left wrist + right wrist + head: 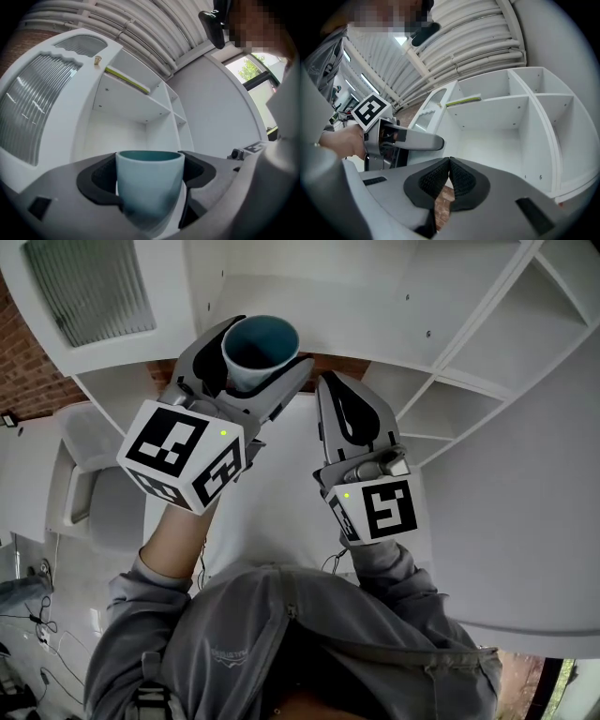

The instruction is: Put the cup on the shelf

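Left gripper [150, 174] clasps the cup [149, 187], base hidden.

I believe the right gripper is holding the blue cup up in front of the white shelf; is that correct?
Not quite: it is the left gripper that holds the blue cup up in front of the white shelf, as the left gripper view shows.

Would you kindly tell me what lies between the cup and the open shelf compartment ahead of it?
Nothing: in the left gripper view the stretch from the cup to the shelf compartment is bare, only open air.
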A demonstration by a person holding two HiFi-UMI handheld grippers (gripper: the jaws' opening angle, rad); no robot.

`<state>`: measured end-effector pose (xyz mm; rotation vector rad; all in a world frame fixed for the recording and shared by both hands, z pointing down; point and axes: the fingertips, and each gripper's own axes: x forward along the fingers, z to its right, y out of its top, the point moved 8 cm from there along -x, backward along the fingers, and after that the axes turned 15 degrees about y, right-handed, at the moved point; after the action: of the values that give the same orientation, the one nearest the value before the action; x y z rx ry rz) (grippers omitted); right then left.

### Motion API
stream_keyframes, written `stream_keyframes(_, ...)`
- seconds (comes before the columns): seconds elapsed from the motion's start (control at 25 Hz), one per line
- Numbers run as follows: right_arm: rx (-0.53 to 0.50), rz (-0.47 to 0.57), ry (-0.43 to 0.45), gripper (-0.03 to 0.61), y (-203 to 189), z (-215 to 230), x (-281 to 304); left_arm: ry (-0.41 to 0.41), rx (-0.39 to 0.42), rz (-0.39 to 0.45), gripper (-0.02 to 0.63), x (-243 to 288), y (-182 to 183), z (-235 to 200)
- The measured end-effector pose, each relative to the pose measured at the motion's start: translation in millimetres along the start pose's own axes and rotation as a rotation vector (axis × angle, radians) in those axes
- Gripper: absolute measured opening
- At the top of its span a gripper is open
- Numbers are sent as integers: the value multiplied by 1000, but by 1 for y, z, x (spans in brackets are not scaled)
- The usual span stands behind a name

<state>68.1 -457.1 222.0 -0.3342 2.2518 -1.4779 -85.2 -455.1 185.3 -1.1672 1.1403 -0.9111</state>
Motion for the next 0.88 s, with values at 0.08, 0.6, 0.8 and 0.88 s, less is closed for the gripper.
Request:
stream_keyframes(0.08, -4, 13, 6, 28, 5, 8, 5, -8, -16, 9, 388, 8, 7, -2)
stream_keyframes(0.6, -45, 72, 40, 28, 19, 52, 32, 24, -8, 73, 388, 55, 31, -6)
stream_keyframes(0.8, -45, 85, 45, 28, 20, 69, 45, 58, 9, 73, 388, 77, 34, -15)
stream_keyframes(0.88, -41, 85, 44, 26, 18, 74, 49, 69, 7, 70, 388, 85, 32, -19)
